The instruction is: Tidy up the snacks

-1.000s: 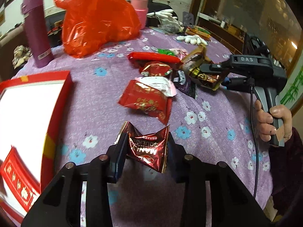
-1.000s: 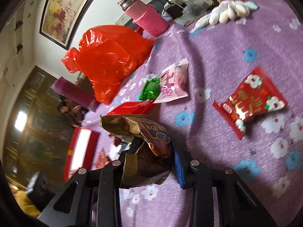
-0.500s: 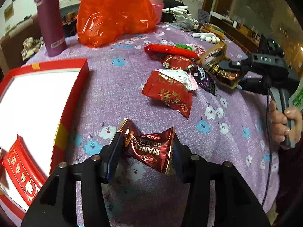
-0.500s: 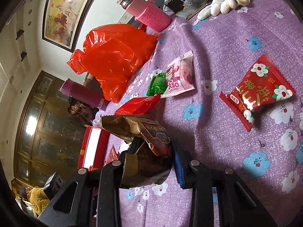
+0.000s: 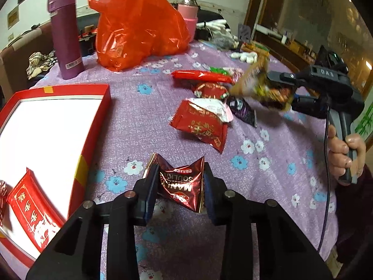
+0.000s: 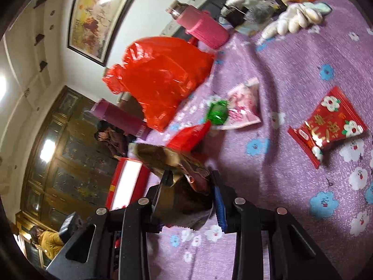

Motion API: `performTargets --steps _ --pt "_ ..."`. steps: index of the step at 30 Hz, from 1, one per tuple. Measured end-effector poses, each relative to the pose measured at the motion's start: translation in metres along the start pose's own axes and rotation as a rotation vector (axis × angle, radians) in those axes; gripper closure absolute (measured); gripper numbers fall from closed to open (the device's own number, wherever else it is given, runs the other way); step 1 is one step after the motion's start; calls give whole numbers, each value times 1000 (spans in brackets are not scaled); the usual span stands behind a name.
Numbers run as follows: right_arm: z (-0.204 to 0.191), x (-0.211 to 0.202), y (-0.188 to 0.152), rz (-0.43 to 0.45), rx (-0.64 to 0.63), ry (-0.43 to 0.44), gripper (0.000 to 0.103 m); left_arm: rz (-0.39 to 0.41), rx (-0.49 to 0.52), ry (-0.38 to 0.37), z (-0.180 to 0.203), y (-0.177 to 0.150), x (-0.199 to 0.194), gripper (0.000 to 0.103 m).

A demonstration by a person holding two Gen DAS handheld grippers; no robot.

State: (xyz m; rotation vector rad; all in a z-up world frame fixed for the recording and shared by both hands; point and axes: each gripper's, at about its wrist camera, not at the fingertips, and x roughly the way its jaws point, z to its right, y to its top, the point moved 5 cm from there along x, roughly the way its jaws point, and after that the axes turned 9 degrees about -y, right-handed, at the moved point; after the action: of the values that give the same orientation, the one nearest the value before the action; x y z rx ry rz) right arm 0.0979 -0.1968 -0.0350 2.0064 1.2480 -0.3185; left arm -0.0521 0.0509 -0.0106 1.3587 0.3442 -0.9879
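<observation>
**2 snacks gripped, box waiting to the left**

Left wrist view: the left gripper (image 5: 179, 182), jaws just closed further, pinches a dark red candy packet (image 5: 180, 182), the red box (image 5: 93, 126) to its left.

Right wrist view: the right gripper (image 6: 190, 193), nearly closed, clamps a brown-gold snack bag (image 6: 177, 170) above the tablecloth (image 6: 291, 74), probably box-bound.

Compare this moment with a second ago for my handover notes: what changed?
The left gripper has just closed further on the dark red candy; the red box now shows more fully beside it. The right gripper stays clamped on the brown packet. The loose snacks kept their places.
</observation>
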Motion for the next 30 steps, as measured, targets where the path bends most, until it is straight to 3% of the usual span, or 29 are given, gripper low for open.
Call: performTargets --steps 3,5,7,9,12,14,15,17,19,21,24,26,30 --pt "-6 -2 0 11 -22 18 70 20 -29 9 -8 0 -5 70" --pt "-8 1 -1 -2 -35 1 78 12 -47 19 -14 -2 -4 70" --pt "-3 8 -4 -30 -40 -59 78 8 -45 29 -16 -5 -3 70" --pt "0 15 -7 -81 -23 -48 76 2 -29 43 -13 -6 -1 70" --pt "1 13 -10 -93 -49 -119 73 -35 -8 76 -11 -9 4 63" --pt "0 11 -15 -128 -71 -130 46 -54 -9 89 -11 -12 7 58" --pt "0 9 -19 -146 -72 -136 40 -64 -10 92 -12 -13 8 56" --pt "-3 1 -26 -163 -108 -162 34 -81 -7 111 -15 -14 10 42" --pt "-11 -6 -33 -182 -164 -184 31 -96 0 124 -18 -16 11 40" --pt "-21 -6 -44 -218 -254 -224 22 -89 1 122 -18 -17 11 40" --pt "-25 6 -56 -250 -324 -291 20 -70 -6 109 -19 -16 10 40" --pt "-23 13 -59 -258 -322 -320 18 -64 7 94 -15 -15 11 54" --pt "-24 22 -69 -229 -386 -404 17 -57 39 83 -7 -12 11 64"
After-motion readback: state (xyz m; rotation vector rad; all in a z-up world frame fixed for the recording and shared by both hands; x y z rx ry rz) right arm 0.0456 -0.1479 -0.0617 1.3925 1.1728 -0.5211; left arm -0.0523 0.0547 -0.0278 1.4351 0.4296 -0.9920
